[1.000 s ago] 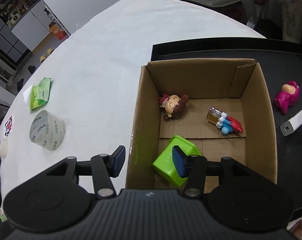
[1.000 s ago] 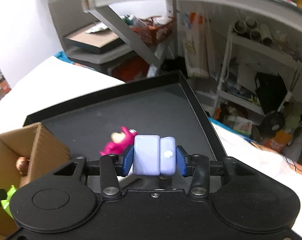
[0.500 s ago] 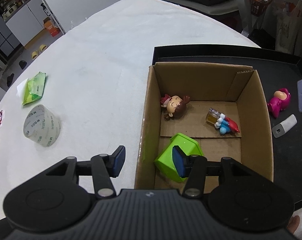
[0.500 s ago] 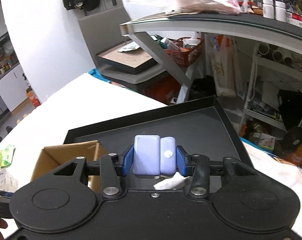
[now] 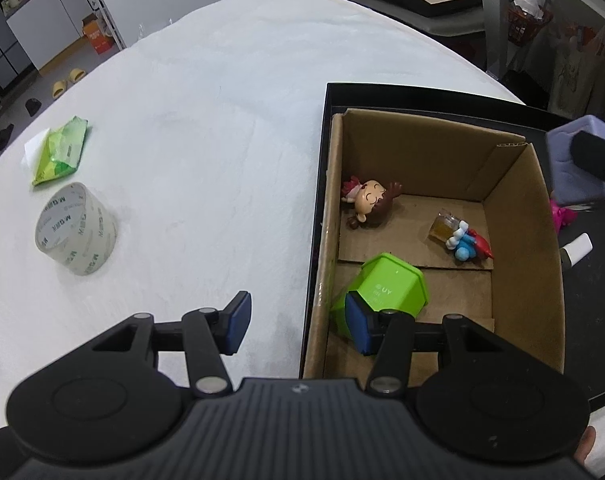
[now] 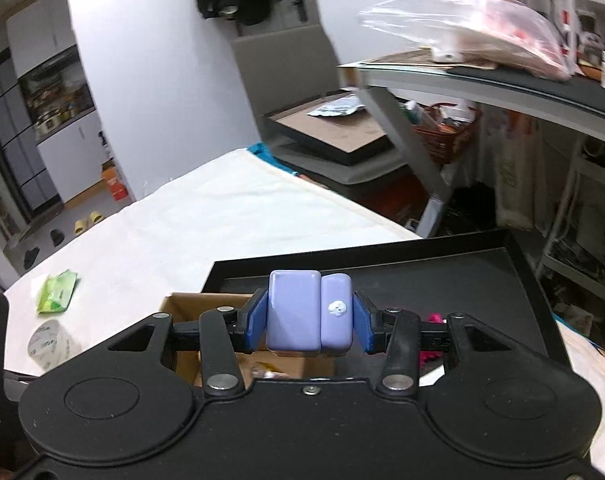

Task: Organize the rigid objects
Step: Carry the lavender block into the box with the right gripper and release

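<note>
Closest to the right wrist camera, the right tongs (image 6: pixel 309 322) are clamped on a lavender block (image 6: pixel 308 316), both blue pads pressed flat against its sides, and the block is carried in the air with the far end of the cardboard box (image 6: pixel 206 304) showing just below and behind it; from the left view the same lavender block (image 5: pixel 574 168) hangs over the box's right wall, not yet over the open floor. Nearer in that left view, the left tongs (image 5: pixel 298 322) stand part open and hold nothing, straddling the left wall of the cardboard box (image 5: pixel 322 240), one pad outside over the white counter (image 5: pixel 206 128) and the other inside just in front of the green container (image 5: pixel 386 288). Farther into the box lie a doll figure (image 5: pixel 368 202) and a small blue and red toy (image 5: pixel 464 240). To do this step well, the block should probably travel on until it is clearly inside the walls, over the bare cardboard between the green container and the right wall, then sink low before the pads part, so it neither catches the rim nor lands on the toys. Beyond the box, on the black tray (image 5: pixel 598 272), a pink toy (image 5: pixel 562 216) and a white stick-shaped item (image 5: pixel 578 246) still wait, and far left on the counter sit a tape roll (image 5: pixel 76 236) and a green packet (image 5: pixel 60 152)
</note>
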The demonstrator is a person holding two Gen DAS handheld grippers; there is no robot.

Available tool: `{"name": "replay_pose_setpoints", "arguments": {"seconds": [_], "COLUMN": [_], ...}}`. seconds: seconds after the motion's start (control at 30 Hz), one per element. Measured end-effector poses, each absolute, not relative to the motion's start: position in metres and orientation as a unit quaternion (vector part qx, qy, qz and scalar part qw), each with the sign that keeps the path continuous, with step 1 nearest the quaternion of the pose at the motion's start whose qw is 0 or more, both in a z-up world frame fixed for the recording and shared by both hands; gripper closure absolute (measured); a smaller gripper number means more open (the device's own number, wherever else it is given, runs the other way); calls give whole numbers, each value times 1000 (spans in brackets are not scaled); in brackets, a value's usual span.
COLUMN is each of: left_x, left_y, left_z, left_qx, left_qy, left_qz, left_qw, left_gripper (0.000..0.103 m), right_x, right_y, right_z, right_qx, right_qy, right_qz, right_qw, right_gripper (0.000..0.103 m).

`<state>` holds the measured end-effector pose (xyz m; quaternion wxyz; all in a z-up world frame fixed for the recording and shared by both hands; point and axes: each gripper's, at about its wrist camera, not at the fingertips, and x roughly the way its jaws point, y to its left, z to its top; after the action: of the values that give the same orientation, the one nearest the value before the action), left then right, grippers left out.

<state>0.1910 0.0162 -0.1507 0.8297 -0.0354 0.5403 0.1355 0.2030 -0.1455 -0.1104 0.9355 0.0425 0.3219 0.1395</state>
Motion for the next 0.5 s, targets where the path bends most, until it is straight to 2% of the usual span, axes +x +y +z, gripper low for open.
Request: {"name": "replay_pose_setpoints", "arguments": {"seconds": [0.3,0.47,0.5], "left_x": [186,186,186], "left_y": [28,37,38], "left_z": [-151,-156,-157], "left_qx": [-54,-81,-85], "left_qy": [519,518,519], "left_qz": [120,106,103], "left_qw": [845,845,845], "left_gripper": [53,61,66], "right_x": [207,210,211], "right_y": [-112,-98,-95], "right_z": [-122,-129,-131], "right_qx": [10,-7,-11], "right_qy": [335,342,343], "right_qz": [157,162,163], "right_qw": [929,926,925], "right_gripper": [59,59,59]}}
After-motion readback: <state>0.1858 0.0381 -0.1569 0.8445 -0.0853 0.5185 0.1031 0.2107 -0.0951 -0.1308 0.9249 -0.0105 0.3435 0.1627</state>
